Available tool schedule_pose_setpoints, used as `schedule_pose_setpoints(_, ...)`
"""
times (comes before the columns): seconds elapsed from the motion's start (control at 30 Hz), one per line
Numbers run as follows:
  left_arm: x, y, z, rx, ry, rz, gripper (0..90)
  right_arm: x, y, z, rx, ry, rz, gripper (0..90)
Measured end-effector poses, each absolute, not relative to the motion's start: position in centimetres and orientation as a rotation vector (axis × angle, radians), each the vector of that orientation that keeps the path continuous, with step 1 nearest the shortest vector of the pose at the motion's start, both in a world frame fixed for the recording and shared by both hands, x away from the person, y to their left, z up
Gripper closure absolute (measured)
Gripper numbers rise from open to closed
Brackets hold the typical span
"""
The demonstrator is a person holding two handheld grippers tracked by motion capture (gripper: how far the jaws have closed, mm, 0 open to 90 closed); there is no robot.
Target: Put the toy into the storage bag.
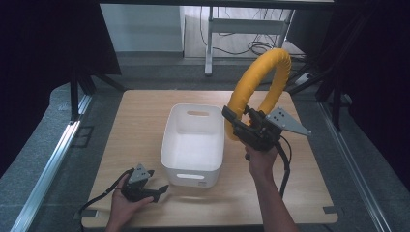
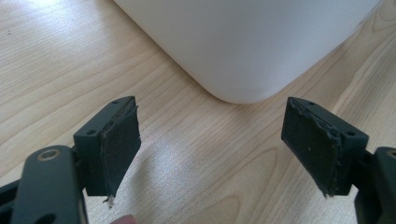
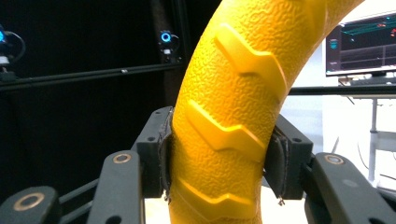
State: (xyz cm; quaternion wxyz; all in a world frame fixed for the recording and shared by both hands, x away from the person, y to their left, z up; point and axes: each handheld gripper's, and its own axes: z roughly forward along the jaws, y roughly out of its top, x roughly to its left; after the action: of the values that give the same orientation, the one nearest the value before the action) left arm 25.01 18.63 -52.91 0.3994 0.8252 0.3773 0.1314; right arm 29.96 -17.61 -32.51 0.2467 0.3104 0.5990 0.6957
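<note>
One wooden table (image 1: 145,121), dark surroundings

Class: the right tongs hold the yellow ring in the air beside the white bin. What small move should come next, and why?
Probably carry the yellow ring leftward over the white bin: the right tongs clamp it, lifted, just right of the bin's rim, while the left tongs rest open on the table.

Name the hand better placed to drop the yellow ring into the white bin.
Right: the right gripper is shut on the yellow textured ring, lifted beside the white plastic bin. The left gripper rests open on the table.
</note>
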Motion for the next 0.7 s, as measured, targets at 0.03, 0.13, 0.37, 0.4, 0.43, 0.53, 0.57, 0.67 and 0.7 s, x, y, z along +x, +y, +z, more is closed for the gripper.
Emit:
schedule_pose_setpoints(0.03,25.0,18.6,-52.9,2.087,0.955,0.332,19.6,29.9,-17.5,-32.3,0.839,1.634,1.897,49.4)
schedule_pose_setpoints(0.13,25.0,18.6,-53.0,2.083,0.958,0.329,19.6,29.6,-17.0,-31.9,0.814,1.628,1.896,49.4)
schedule_pose_setpoints(0.37,25.1,18.6,-53.0,2.092,0.954,0.326,19.6,29.3,-15.4,-30.8,0.759,1.647,1.909,49.3)
schedule_pose_setpoints(0.4,25.0,18.6,-53.0,2.092,0.954,0.326,19.6,29.3,-15.2,-30.6,0.752,1.648,1.913,49.3)
schedule_pose_setpoints(0.43,25.0,18.6,-52.9,2.09,0.955,0.327,19.6,29.3,-14.9,-30.5,0.743,1.648,1.917,49.3)
schedule_pose_setpoints(0.53,25.0,18.6,-52.9,2.089,0.959,0.326,19.7,29.2,-14.2,-30.1,0.725,1.66,1.919,49.3)
schedule_pose_setpoints(0.57,25.1,18.6,-53.0,2.09,0.959,0.323,19.7,29.2,-14.0,-29.9,0.716,1.662,1.92,49.3)
schedule_pose_setpoints(0.67,25.1,18.5,-53.1,2.097,0.96,0.319,19.7,29.0,-12.9,-29.4,0.693,1.676,1.934,49.3)
schedule_pose_setpoints(0.7,25.1,18.5,-53.1,2.097,0.96,0.319,19.7,29.0,-12.9,-29.4,0.693,1.676,1.934,49.3)
